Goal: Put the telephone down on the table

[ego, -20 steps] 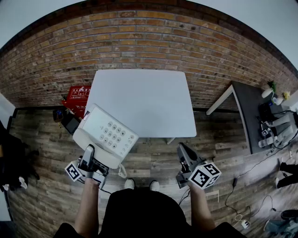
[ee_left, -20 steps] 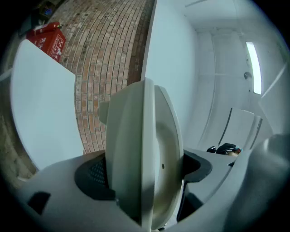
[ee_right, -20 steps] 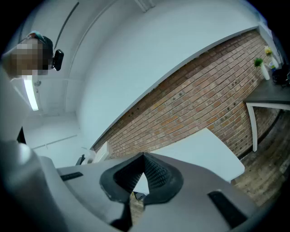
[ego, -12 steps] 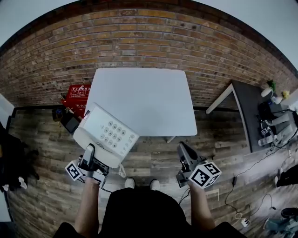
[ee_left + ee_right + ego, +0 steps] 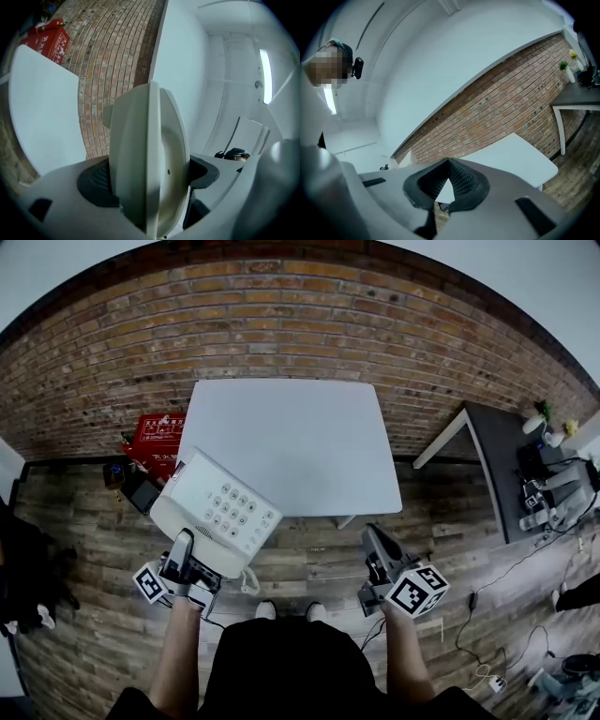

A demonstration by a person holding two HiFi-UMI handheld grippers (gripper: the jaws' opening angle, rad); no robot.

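A white desk telephone [image 5: 216,510] with a keypad hangs in the air off the front left corner of the white table [image 5: 291,442]. My left gripper [image 5: 184,547] is shut on its near edge. In the left gripper view the telephone [image 5: 147,159] stands edge-on between the dark pads, which press on both sides. My right gripper [image 5: 375,545] is shut with nothing in it, in front of the table's right front corner. Its pads [image 5: 461,180] meet at the tips in the right gripper view, with the table [image 5: 511,157] beyond.
A brick wall [image 5: 300,315] runs behind the table. A red box [image 5: 155,437] and a dark case [image 5: 141,488] sit on the wooden floor left of the table. A grey desk [image 5: 511,465] with gear stands at the right. Cables lie on the floor at the lower right.
The telephone and my left gripper have shifted slightly to the right and toward the table. My right gripper has barely moved.
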